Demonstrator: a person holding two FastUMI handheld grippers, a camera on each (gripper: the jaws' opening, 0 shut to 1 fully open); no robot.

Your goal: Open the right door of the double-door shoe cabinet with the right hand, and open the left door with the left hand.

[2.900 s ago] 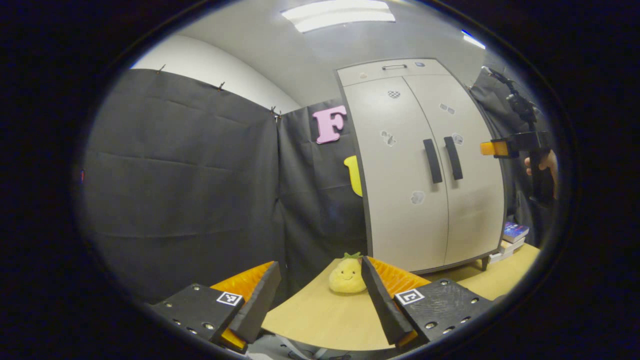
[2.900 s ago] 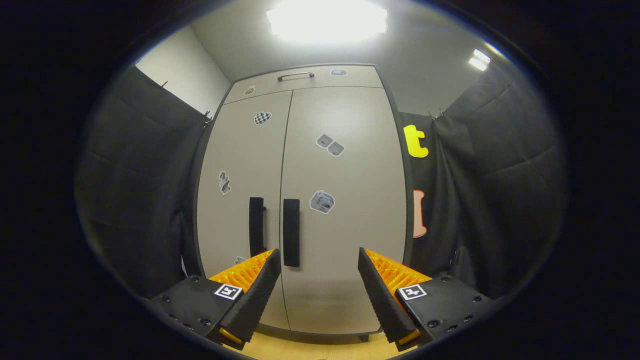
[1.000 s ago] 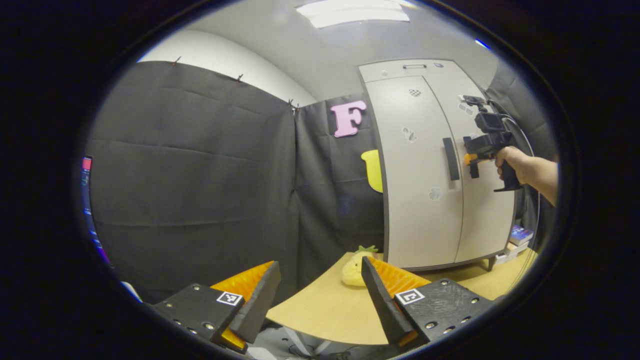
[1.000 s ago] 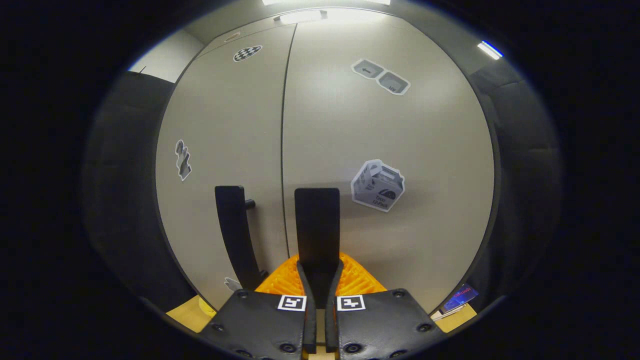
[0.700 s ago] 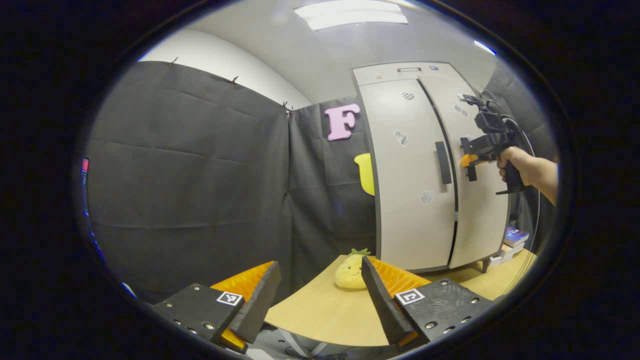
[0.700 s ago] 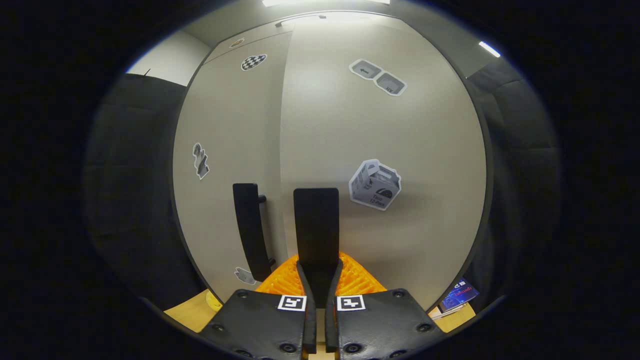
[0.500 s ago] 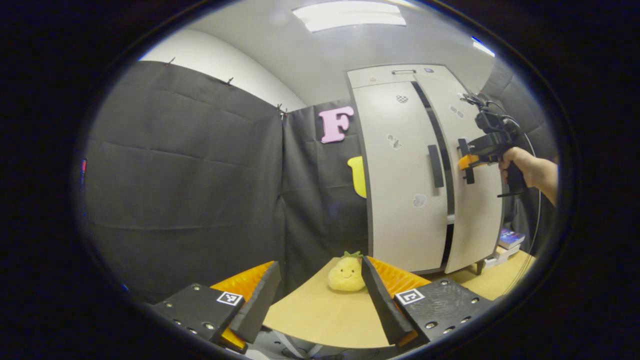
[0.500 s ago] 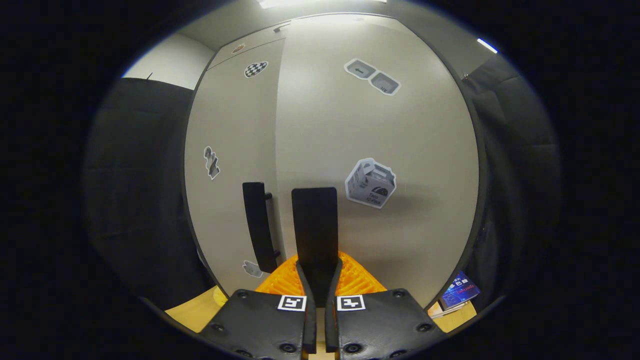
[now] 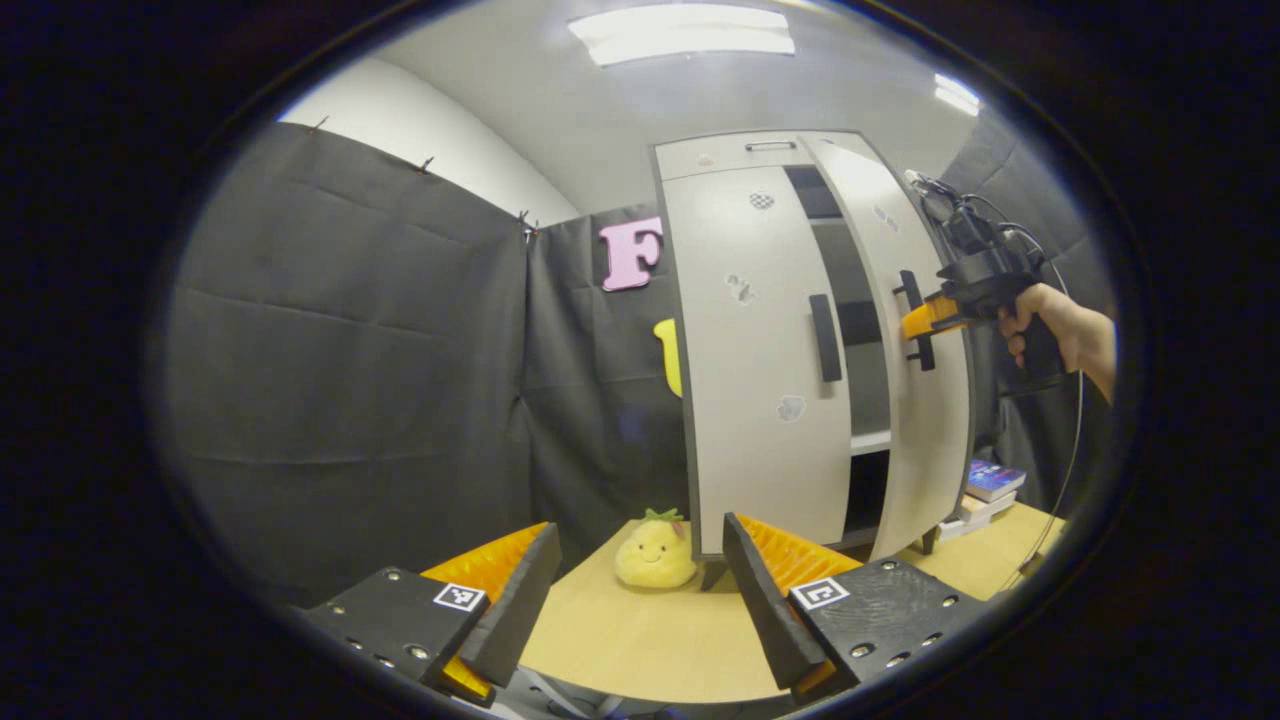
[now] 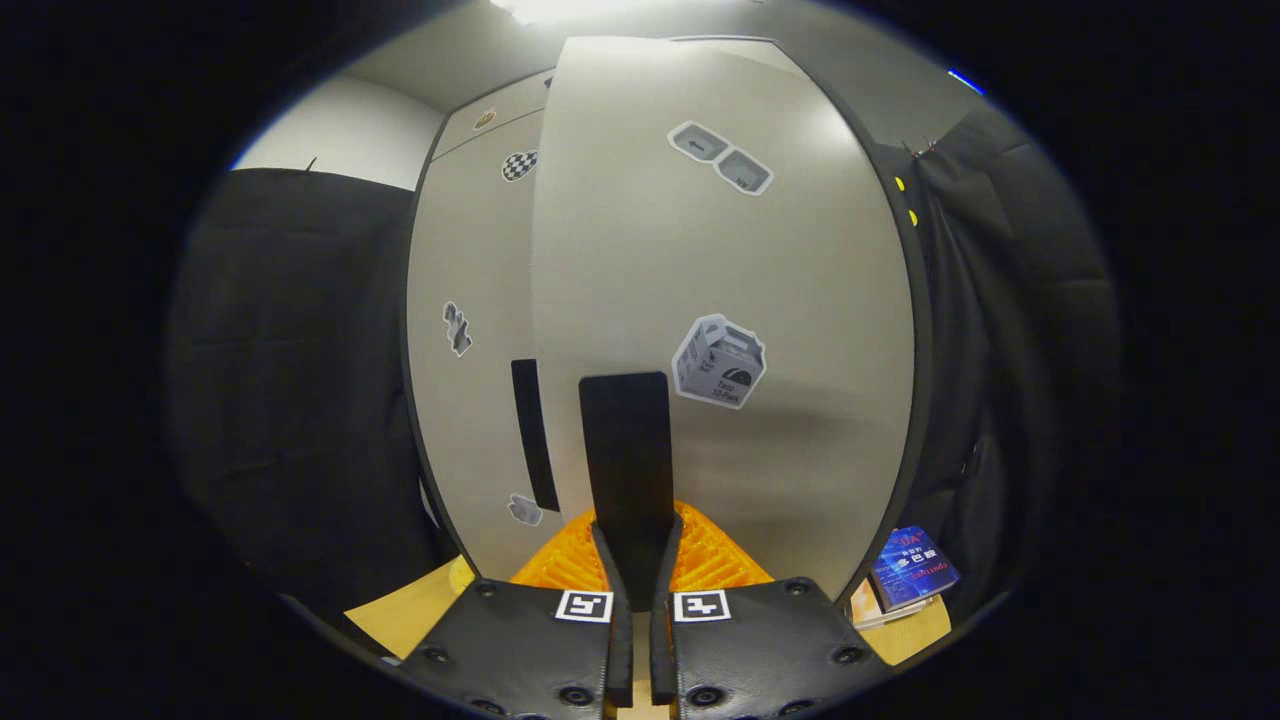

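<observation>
The shoe cabinet (image 9: 760, 350) stands at the far end of the table (image 9: 640, 640), against the booth's black cloth wall. Its right door (image 10: 720, 330) is swung partway out, with a dark gap and a shelf edge showing between it and the left door (image 9: 750, 400), which is shut flat against the cabinet.

The right hand-held gripper (image 10: 632, 580) is closed on the right door's handle (image 10: 625, 450), both fingers pressing its lower part; in the left gripper view a hand (image 9: 1040, 325) holds that gripper at the door. To finish this swing well, the pull should probably follow the door's arc round its right-edge hinge rather than run straight back, keeping the fingers square on the handle so it does not slip out.

The left hand-held gripper (image 9: 640, 600) hangs over the near table with its fingers spread wide, holding nothing, well apart from the left door's handle (image 9: 824, 337). It must next reach that handle.

A plush pear (image 9: 655, 552) sits by the cabinet's foot, and books (image 10: 912, 578) lie beside its right side.
</observation>
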